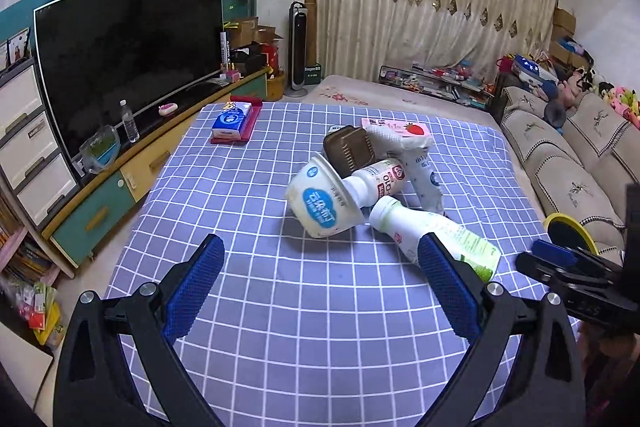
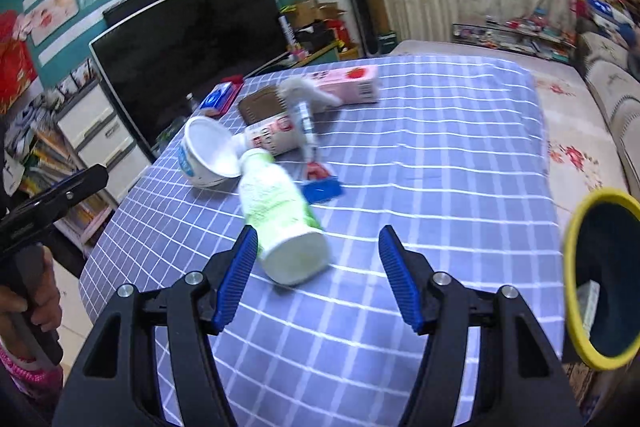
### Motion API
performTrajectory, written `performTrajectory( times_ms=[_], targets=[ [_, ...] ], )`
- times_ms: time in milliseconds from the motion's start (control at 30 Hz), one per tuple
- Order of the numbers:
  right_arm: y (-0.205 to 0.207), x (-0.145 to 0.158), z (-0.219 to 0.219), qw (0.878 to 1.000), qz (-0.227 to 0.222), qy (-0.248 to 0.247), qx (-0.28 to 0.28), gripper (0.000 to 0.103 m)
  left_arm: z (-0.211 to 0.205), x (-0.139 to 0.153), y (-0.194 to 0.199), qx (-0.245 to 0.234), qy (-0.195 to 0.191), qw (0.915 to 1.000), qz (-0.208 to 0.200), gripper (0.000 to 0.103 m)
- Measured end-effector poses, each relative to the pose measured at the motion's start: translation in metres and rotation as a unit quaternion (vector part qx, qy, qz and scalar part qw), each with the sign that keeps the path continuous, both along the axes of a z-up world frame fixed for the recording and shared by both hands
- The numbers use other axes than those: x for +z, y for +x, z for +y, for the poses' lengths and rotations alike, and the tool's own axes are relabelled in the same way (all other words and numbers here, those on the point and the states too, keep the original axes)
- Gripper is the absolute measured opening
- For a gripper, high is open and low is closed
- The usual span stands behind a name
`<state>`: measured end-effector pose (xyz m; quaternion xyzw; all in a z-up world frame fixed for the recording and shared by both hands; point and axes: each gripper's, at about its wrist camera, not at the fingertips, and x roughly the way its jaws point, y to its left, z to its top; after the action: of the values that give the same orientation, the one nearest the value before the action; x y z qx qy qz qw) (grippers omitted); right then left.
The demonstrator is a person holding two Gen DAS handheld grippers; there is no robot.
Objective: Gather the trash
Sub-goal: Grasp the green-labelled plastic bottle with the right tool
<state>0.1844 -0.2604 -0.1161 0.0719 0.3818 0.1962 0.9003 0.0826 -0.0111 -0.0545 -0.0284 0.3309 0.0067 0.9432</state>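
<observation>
A pile of trash lies on the blue checked tablecloth [image 1: 280, 307]: a white cup with a blue label [image 1: 320, 203], a white and red bottle [image 1: 380, 181], a brown tray [image 1: 350, 149], a white wrapper [image 1: 420, 167], a pink strawberry carton [image 1: 400, 129] and a white and green bottle [image 1: 436, 233]. My left gripper [image 1: 320, 291] is open and empty, short of the pile. My right gripper [image 2: 318, 275] is open, with the base of the green bottle [image 2: 280, 215] between its fingers. A yellow-rimmed bin [image 2: 600, 279] stands at the right.
A tissue pack on a red book [image 1: 234, 123] lies at the far left of the table. A TV [image 1: 128, 67] and cabinet stand at the left. A sofa [image 1: 568, 163] runs along the right. A blue wrapper [image 2: 322, 189] lies by the bottle.
</observation>
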Motion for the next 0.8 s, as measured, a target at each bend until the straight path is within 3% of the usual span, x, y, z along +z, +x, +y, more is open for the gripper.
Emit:
performTrajectory(
  times_ms=[200, 667, 800],
  targets=[
    [0.016, -0.013, 0.025, 0.999, 0.004, -0.017, 0.036, 0.063, -0.003, -0.003, 0.000, -0.012, -0.010, 0.9999, 0.004, 0.096],
    [0.045, -0.051, 0.041, 0.997, 0.033, -0.041, 0.054, 0.061, -0.021, -0.023, 0.017, -0.028, -0.012, 0.9991, 0.030, 0.096],
    [0.039, -0.041, 0.039, 0.998, 0.007, -0.039, 0.052, 0.058, -0.024, -0.026, 0.020, -0.030, -0.010, 0.9990, 0.033, 0.096]
  ],
)
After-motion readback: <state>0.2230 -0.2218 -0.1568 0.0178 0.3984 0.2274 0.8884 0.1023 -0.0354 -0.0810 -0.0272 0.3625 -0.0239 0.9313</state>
